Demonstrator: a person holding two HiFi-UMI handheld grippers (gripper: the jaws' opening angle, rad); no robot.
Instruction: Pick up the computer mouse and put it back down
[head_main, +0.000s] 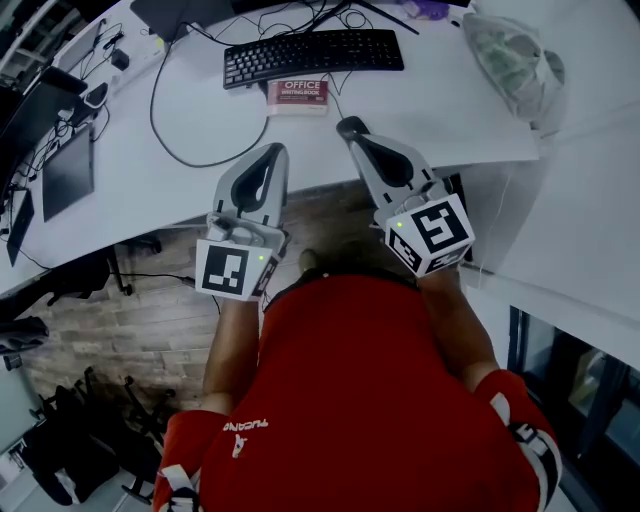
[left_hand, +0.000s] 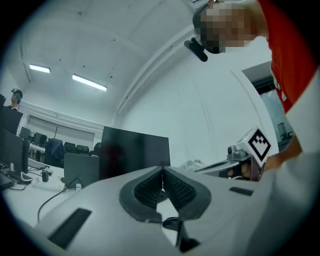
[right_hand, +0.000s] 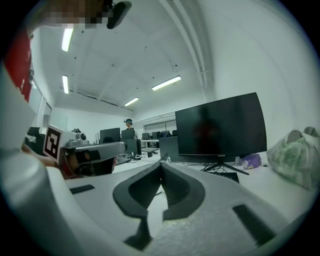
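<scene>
A small black computer mouse (head_main: 348, 125) lies on the white table (head_main: 190, 185) near its front edge, its cable running back toward the keyboard. Just in front of it, my right gripper (head_main: 358, 142) covers its near end; whether the two touch cannot be told. In the right gripper view the right gripper (right_hand: 161, 165) is shut, its pads meeting with nothing between them. My left gripper (head_main: 274, 152) hovers over the table edge to the left of the mouse. The left gripper view shows the left gripper (left_hand: 162, 170) shut and empty as well.
A black keyboard (head_main: 315, 52) and a red-and-white writing pad (head_main: 297, 95) lie behind the mouse. A clear plastic bag (head_main: 515, 60) sits at the right, a dark tablet (head_main: 68, 170) and cables at the left. A black monitor (right_hand: 220, 130) stands at the back.
</scene>
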